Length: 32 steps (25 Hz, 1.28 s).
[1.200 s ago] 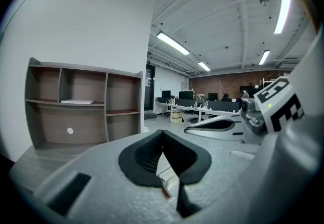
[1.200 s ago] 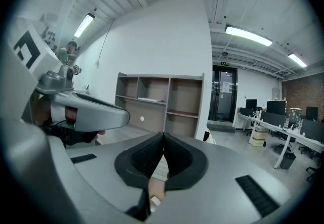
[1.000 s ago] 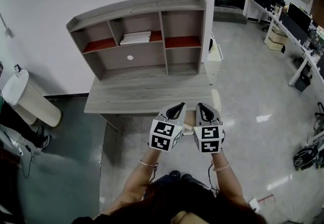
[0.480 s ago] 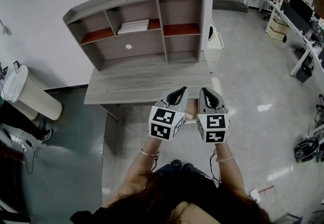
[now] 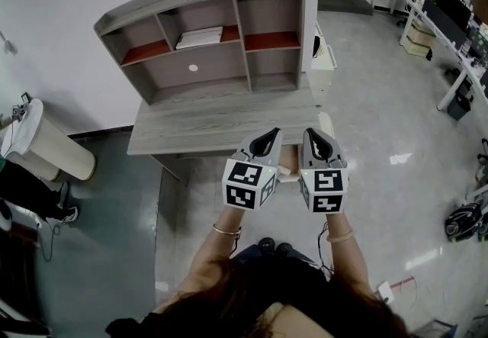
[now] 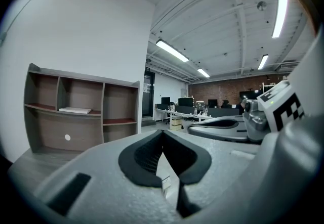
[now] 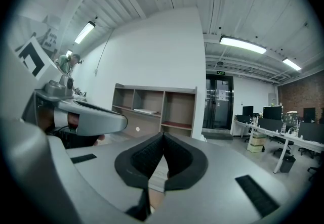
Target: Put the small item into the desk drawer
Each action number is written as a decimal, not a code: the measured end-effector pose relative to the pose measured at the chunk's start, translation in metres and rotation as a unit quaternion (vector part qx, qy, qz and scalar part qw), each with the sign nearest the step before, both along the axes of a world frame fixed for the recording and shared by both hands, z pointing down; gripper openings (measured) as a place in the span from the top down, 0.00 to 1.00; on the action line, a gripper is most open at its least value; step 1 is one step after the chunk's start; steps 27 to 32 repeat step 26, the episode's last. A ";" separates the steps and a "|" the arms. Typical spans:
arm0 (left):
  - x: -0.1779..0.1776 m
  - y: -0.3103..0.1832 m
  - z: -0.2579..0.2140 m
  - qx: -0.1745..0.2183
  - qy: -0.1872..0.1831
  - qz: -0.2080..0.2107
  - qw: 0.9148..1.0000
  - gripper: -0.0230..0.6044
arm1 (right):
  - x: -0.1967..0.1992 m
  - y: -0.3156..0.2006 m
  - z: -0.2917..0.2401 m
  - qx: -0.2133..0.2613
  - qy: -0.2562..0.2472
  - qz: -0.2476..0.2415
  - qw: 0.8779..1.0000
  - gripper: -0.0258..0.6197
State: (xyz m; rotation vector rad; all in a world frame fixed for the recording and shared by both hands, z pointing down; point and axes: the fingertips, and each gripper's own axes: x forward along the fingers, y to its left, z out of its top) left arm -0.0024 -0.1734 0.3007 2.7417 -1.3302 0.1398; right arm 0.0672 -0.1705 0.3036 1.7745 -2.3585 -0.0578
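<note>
A grey wooden desk point(image 5: 221, 123) with a shelf unit point(image 5: 202, 39) stands against the white wall. Its top is bare, and the drawer front does not show from above. A flat white item point(image 5: 200, 37) lies in the upper middle compartment, with a small white round spot point(image 5: 194, 68) on the panel below it. My left gripper point(image 5: 268, 136) and right gripper point(image 5: 311, 134) hover side by side just before the desk's front edge. Both are shut and hold nothing. In the left gripper view the left gripper point(image 6: 162, 134) has its pads meeting, as does the right gripper point(image 7: 162, 136) in the right gripper view.
A tan object point(image 5: 288, 170) shows between and below the grippers; I cannot tell what it is. A white bin point(image 5: 46, 147) stands left of the desk, near a person's legs point(image 5: 34, 191). A white cabinet point(image 5: 324, 69) sits at the desk's right. Office desks with monitors point(image 5: 450, 31) fill the far right.
The desk and shelf have slid slightly up in the head view. Both grippers stay shut, side by side in front of the desk, the right one slightly further right.
</note>
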 end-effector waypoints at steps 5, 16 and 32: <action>0.001 0.004 0.000 -0.001 0.000 -0.002 1.000 0.94 | 0.005 0.006 0.003 -0.006 0.000 0.002 1.000 0.96; -0.003 0.010 0.006 -0.007 -0.002 -0.012 1.000 0.94 | 0.008 0.012 0.008 -0.002 -0.002 0.003 1.000 0.96; -0.001 0.005 0.009 -0.013 0.000 -0.015 1.000 0.94 | 0.014 0.010 0.007 0.011 0.010 0.003 1.000 0.96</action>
